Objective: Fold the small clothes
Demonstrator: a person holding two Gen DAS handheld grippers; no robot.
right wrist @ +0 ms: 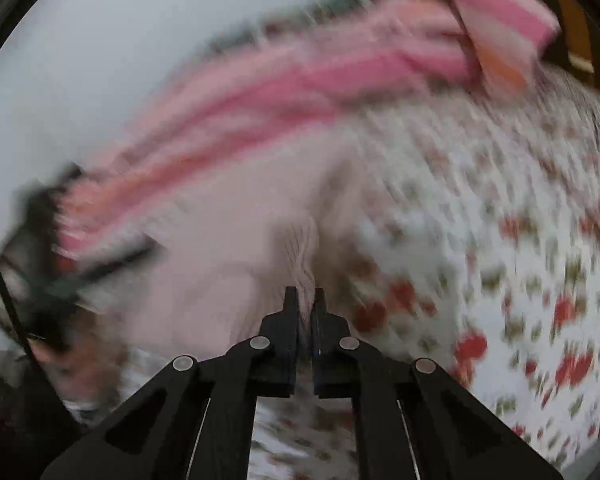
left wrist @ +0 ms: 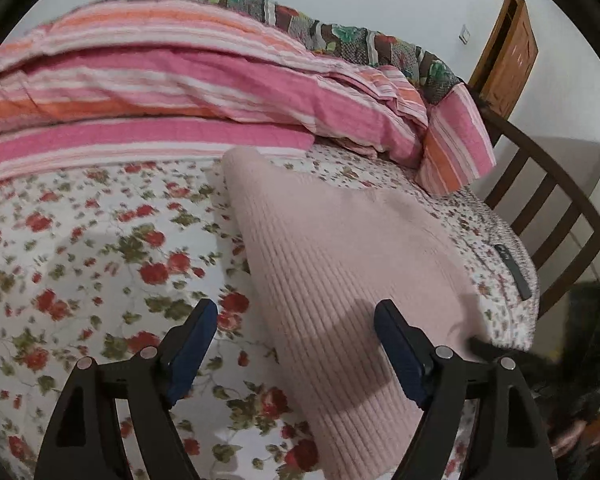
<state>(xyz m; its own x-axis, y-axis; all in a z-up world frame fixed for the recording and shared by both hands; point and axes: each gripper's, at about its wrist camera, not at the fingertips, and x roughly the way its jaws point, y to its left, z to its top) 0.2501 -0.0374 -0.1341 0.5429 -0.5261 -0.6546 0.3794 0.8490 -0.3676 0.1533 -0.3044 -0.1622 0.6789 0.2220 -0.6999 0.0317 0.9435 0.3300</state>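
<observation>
Nearest in the left wrist view: left gripper, blue-padded fingers spread wide apart, empty, poised over the near end of a pale pink ribbed knit garment. Right-hand finger above the knit, left-hand finger above the floral bedsheet just beside it; contact with the fabric impossible to tell.

Garment laid flat on the sheet as a long folded panel, long axis running from the near lower right up and away toward the upper left, far end rounded and pointing at the bedding behind. Ribs following that same long axis. Right edge close to the mattress edge.

Farther back: pink and orange striped duvet heaped across the bed, touching or nearly touching the garment's far end; matching striped pillow at its right. Beyond these, a dark patchwork quilt, a dark wooden slatted headboard, a wooden door.

Right wrist view heavily motion-blurred: right gripper clamped tight on a pinched ridge of the same pink garment, fabric rising from between the tips. Blurred floral sheet to the right, striped duvet beyond.
</observation>
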